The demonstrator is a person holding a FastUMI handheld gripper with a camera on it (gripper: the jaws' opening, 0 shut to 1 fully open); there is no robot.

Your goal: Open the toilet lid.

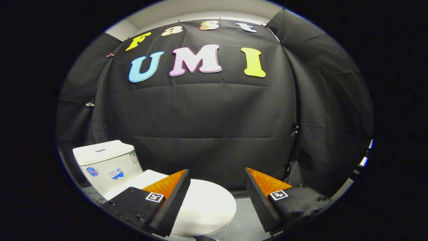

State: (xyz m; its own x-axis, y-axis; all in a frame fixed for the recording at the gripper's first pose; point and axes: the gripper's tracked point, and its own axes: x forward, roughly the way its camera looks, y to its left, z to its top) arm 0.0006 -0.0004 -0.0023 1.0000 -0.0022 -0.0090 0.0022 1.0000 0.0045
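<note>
White glossy oval toilet lid (pixel 207 204) down | boxy tank (pixel 107 164) behind | gripper (pixel 217 201) spread above lid, holding nothing

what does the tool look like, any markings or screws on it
The tool has two wedge-shaped fingers whose inner faces are ribbed like foam. Each sits on a dark block carrying a small square black-and-white marker tag and round screw heads. No cables or sleeve can be seen.

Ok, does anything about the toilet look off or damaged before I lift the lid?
Nothing stands out. The toilet lid lies flat and closed, the tank behind it sits upright with its cover on, and no spill or crack shows. The gripper is open above the lid, touching nothing.
</note>
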